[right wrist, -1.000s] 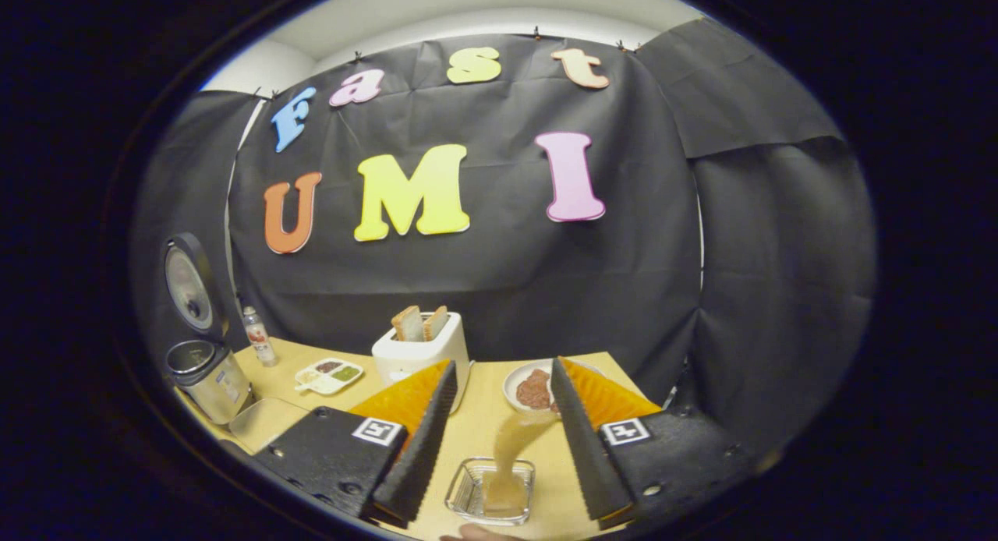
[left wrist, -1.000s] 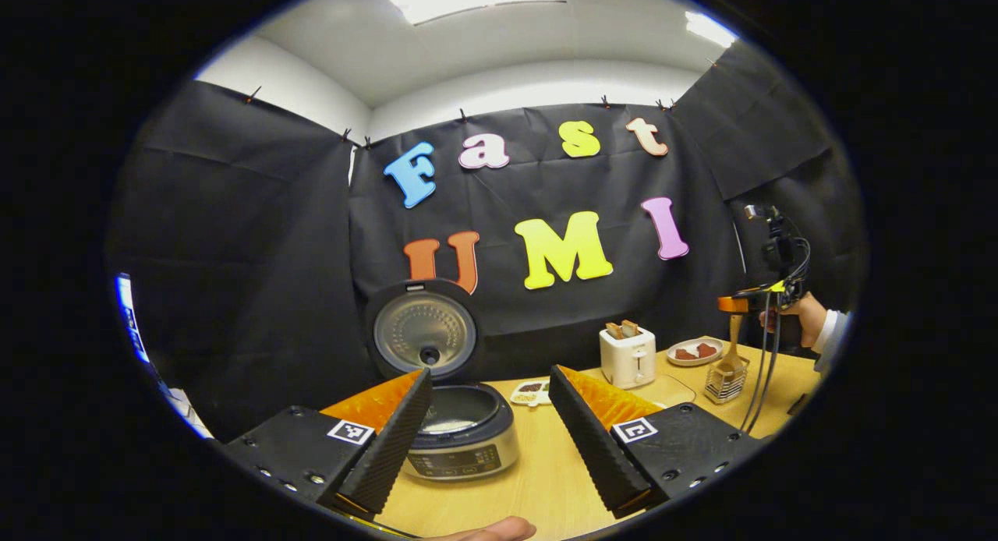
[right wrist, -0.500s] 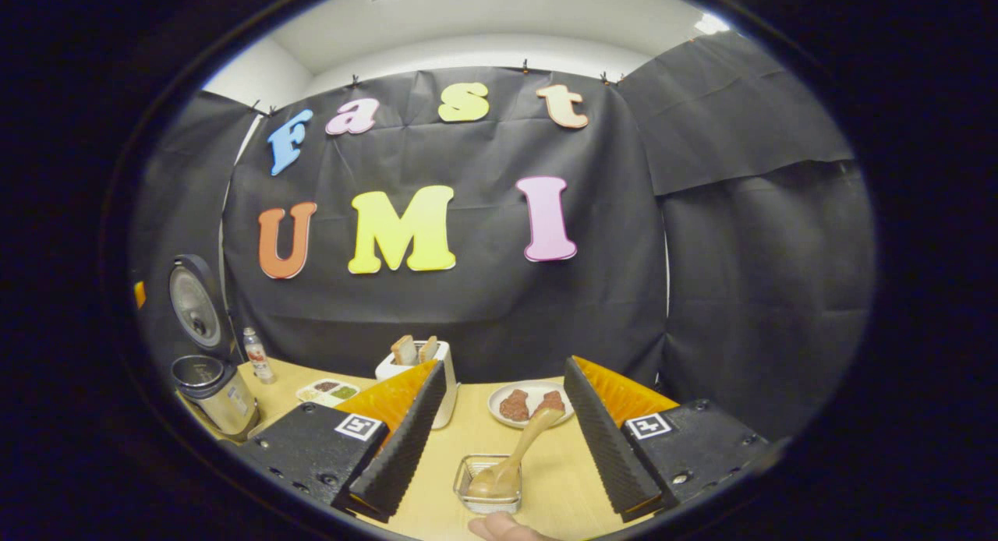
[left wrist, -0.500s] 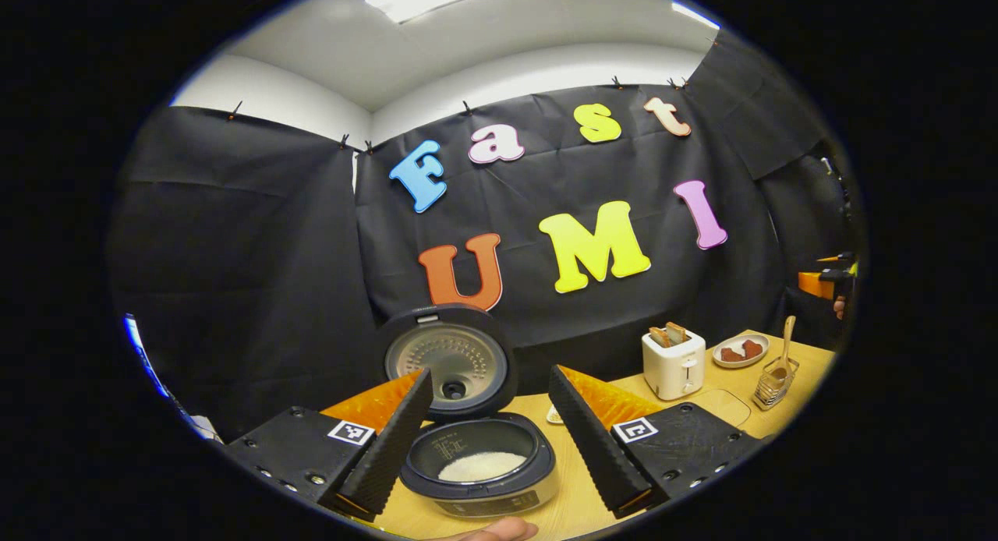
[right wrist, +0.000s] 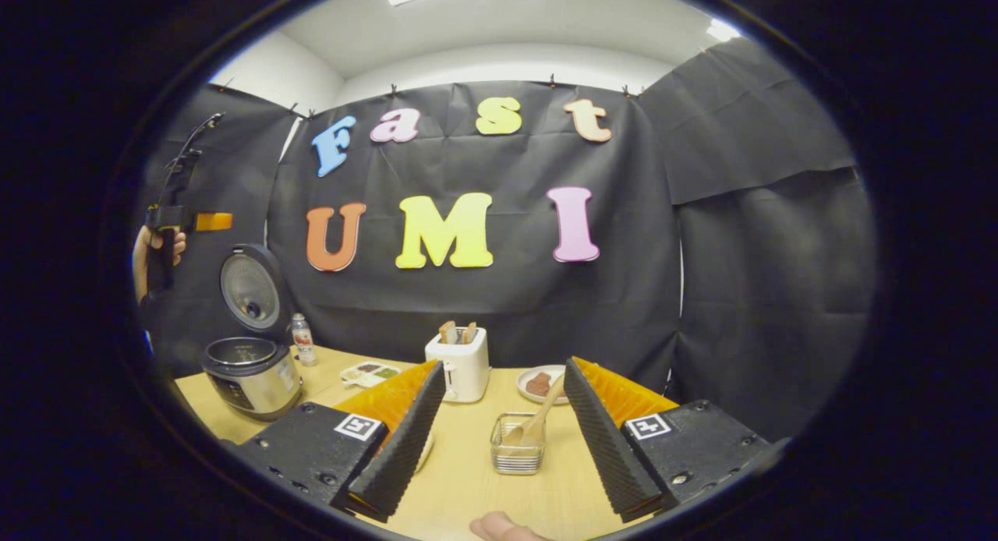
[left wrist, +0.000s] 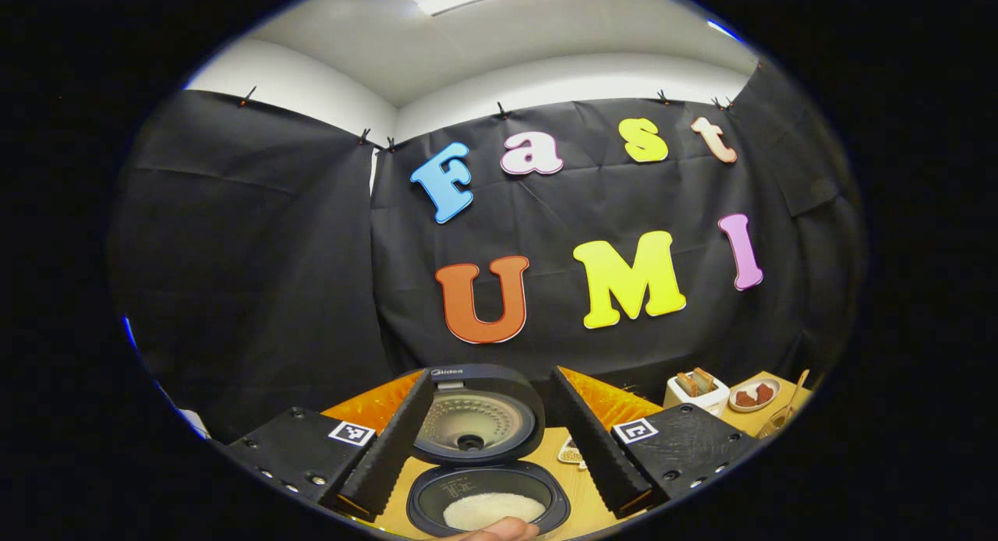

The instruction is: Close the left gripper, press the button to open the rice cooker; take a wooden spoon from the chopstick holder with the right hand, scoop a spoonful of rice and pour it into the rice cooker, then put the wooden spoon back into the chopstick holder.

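Note:
The rice cooker [left wrist: 487, 490] stands open right below my left gripper [left wrist: 490, 373]. Its lid [left wrist: 475, 416] is tipped up and white rice lies in the pot. The left gripper is open with nothing between its fingers. My right gripper [right wrist: 504, 363] is open too, a short way back from the clear chopstick holder [right wrist: 517, 451]. The wooden spoon [right wrist: 538, 420] leans in that holder, bowl down. In the right gripper view the cooker [right wrist: 251, 373] sits at the far left, and a hand holds the left gripper [right wrist: 204, 221] above it.
On the wooden table [right wrist: 460, 486] stand a white toaster [right wrist: 463, 362] with bread, a plate [right wrist: 538, 383] of brown food, a small bottle [right wrist: 302, 340] and a divided dish [right wrist: 370, 371]. Black cloth walls close the back and sides.
My left gripper has moved in over the open cooker, which now sits between its fingers. My right gripper has drawn back from the holder, leaving the spoon leaning in it.

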`<action>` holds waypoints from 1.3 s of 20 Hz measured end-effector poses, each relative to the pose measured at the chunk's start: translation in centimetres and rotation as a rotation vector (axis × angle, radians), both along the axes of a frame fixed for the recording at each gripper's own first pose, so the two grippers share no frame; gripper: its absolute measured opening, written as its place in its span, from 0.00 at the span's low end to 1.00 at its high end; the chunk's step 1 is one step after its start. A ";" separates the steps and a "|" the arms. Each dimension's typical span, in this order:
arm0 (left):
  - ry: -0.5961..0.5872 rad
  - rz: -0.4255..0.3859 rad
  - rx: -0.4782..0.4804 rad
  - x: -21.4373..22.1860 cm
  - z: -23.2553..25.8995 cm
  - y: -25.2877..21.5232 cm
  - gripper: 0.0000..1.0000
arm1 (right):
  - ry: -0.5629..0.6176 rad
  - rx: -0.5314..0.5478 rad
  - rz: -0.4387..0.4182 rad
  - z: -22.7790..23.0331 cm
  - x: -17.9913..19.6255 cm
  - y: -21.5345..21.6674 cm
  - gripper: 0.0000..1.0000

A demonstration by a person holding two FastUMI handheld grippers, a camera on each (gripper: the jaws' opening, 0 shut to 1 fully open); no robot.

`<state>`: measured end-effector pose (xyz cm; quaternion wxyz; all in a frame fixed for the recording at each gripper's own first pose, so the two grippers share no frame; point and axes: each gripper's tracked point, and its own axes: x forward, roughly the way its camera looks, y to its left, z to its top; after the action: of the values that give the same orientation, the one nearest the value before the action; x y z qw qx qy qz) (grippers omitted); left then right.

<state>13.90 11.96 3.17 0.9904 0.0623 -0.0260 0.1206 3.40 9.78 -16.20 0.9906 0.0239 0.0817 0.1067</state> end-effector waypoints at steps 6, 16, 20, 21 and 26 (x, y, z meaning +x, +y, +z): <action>-0.013 0.018 -0.025 5.6 1.1 3.2 0.95 | 0.020 -0.017 0.048 -2.4 -1.1 1.4 1.00; -0.015 0.023 -0.098 14.4 -1.2 8.6 0.95 | 0.015 -0.060 0.006 -1.9 -0.9 0.2 0.95; 0.143 0.052 -0.116 15.4 -5.6 10.0 0.96 | -0.011 -0.091 -0.006 -1.2 -0.8 -0.9 1.00; 0.103 0.039 -0.114 15.0 -4.3 9.8 0.96 | -0.012 -0.082 -0.003 -1.3 -0.8 -1.0 1.00; 0.167 0.029 -0.091 13.1 -5.3 8.2 1.00 | 0.021 -0.058 0.038 -1.9 -1.7 -0.3 1.00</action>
<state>26.98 20.20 -2.16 0.9891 0.0272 0.0630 0.1303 1.73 9.45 -18.12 0.9878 -0.0054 0.0957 0.1230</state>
